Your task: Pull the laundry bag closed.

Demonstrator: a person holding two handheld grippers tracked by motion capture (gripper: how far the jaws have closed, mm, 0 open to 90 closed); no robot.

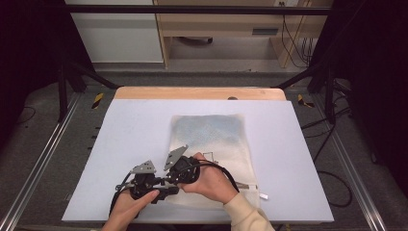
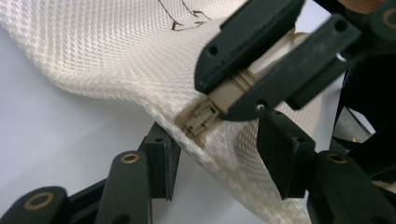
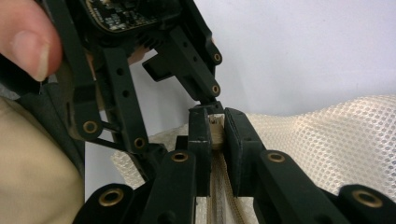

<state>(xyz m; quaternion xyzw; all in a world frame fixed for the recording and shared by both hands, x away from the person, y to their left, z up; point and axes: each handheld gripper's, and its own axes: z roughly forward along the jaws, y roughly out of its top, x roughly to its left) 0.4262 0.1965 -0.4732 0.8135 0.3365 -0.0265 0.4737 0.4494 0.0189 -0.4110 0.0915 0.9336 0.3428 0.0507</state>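
Pale grey table under a dark frame, cream mesh bag flat at its middle. Near corner lifted, both tools working there. Right gripper clamped on the beige zipper slider — left gripper spread wide around the mesh edge, not yet pinching. Zip apparently at its end; pull still ahead.

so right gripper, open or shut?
Shut: the right gripper has its jaws clamped on the beige zipper slider at the mesh bag's corner.
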